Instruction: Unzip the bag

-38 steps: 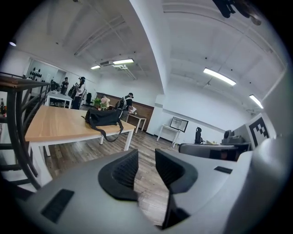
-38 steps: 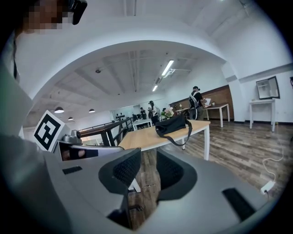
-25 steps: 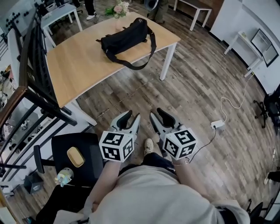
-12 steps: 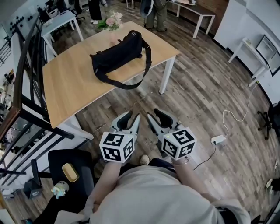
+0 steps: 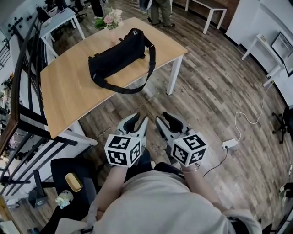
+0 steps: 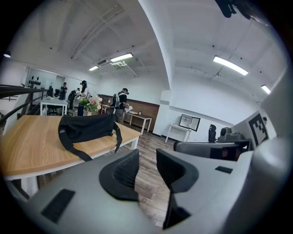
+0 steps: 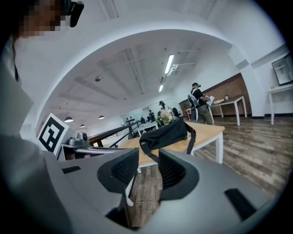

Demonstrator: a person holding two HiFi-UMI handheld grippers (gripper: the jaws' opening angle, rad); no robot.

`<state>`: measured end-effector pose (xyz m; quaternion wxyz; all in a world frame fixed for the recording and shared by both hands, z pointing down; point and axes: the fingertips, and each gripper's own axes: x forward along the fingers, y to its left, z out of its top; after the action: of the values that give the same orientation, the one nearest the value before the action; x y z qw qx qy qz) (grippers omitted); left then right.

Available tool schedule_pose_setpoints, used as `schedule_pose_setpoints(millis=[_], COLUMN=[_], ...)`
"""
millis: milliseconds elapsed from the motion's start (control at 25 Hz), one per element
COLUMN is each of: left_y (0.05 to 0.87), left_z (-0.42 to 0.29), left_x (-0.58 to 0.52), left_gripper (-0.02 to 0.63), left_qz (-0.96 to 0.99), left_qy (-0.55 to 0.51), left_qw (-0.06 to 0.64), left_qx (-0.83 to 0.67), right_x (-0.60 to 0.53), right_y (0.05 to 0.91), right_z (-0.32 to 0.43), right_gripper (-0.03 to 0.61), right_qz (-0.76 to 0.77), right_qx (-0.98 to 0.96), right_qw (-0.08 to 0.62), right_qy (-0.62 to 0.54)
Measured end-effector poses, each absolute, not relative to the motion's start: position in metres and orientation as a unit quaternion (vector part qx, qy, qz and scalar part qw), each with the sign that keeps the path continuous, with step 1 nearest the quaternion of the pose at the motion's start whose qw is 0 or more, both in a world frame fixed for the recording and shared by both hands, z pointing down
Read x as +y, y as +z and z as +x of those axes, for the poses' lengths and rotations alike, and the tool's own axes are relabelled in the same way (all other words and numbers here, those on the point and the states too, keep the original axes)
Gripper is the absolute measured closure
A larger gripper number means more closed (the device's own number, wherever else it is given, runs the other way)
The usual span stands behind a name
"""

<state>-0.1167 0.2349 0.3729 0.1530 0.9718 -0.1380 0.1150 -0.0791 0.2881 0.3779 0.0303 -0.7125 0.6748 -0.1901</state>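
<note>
bag (image 5: 120, 52): black, soft, lies lengthwise on the far half of the table, well apart from both grippers; zip too small to read
strap (image 5: 151, 57): black, loops from the bag's ends out past the table's near edge
table (image 5: 68, 91): light wood top, white legs, otherwise bare around the bag
flowers (image 5: 108, 19): pink bunch at the table's far edge, just beside the bag's far end
left gripper (image 5: 136, 124): low over the floor, short of the table's near corner, pointing towards it; jaws apart, only floor in the gap
right gripper (image 5: 165, 122): just beside the left one, same heading; jaws apart, holding nothing, bag seen far off above them
marker cubes: one on each gripper, left (image 5: 122, 151), right (image 5: 190, 148)
floor (image 5: 206, 91): grey-brown wood planks
power strip (image 5: 228, 143): white, on the floor to the right, cable trailing off
railing (image 5: 23, 91): dark metal, along the left
chair (image 5: 64, 169): black, bottom left, a yellow thing (image 5: 73, 182) on it
people (image 5: 158, 9): standing beyond the table, cut off by the frame edge
</note>
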Motion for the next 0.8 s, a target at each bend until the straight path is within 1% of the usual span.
schedule_pose_setpoints(millis=[360,800], left_y=[0.373,0.383], left_z=[-0.071,-0.024], left_x=[0.195,0.112], left_gripper=[0.488,0.487], left_qz=[0.973,0.969], left_qy=[0.110,0.114], left_qw=[0.163,0.187], left_qx=[-0.122,-0.115], right_x=[0.270,0.180], right_y=[0.387,0.393], right_z=[-0.031,0.019], right_gripper=[0.459,0.468], right_qz=[-0.734,-0.734], right_qx=[0.646,0.641], right_qw=[0.034,0.012], right_qy=[-0.207,-0.223])
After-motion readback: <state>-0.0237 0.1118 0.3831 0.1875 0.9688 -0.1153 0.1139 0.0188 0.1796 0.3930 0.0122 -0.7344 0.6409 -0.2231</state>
